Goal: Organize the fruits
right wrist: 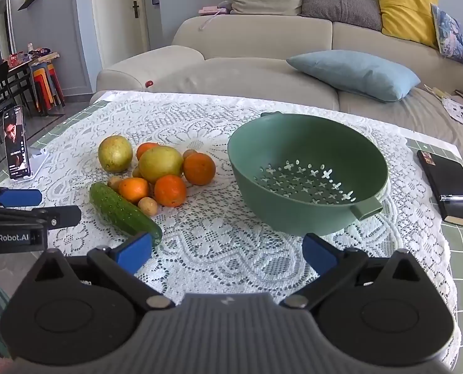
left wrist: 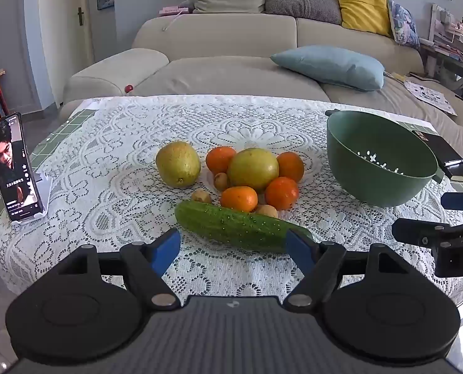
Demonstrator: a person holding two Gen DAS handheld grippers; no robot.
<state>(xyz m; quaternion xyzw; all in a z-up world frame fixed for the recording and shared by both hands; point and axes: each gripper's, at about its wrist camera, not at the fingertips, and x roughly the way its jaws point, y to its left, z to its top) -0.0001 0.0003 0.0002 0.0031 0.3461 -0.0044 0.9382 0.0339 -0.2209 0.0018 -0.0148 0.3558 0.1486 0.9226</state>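
Observation:
A pile of fruit lies on the lace tablecloth [left wrist: 122,168]: two yellow-green pears [left wrist: 177,164] [left wrist: 252,169], several oranges [left wrist: 281,193], small brown fruits [left wrist: 201,195] and a green cucumber [left wrist: 240,226] at the front. An empty green colander bowl [left wrist: 380,159] [right wrist: 307,171] stands to the right of the pile. My left gripper [left wrist: 233,251] hangs open just short of the cucumber, nothing between its blue pads. My right gripper [right wrist: 228,254] is open over bare cloth in front of the bowl, the cucumber's end [right wrist: 124,213] close to its left pad.
A phone on a stand [left wrist: 15,168] is at the table's left edge. A black notebook with a pen [right wrist: 449,187] lies to the right of the bowl. A beige sofa [left wrist: 231,46] with cushions runs behind the table.

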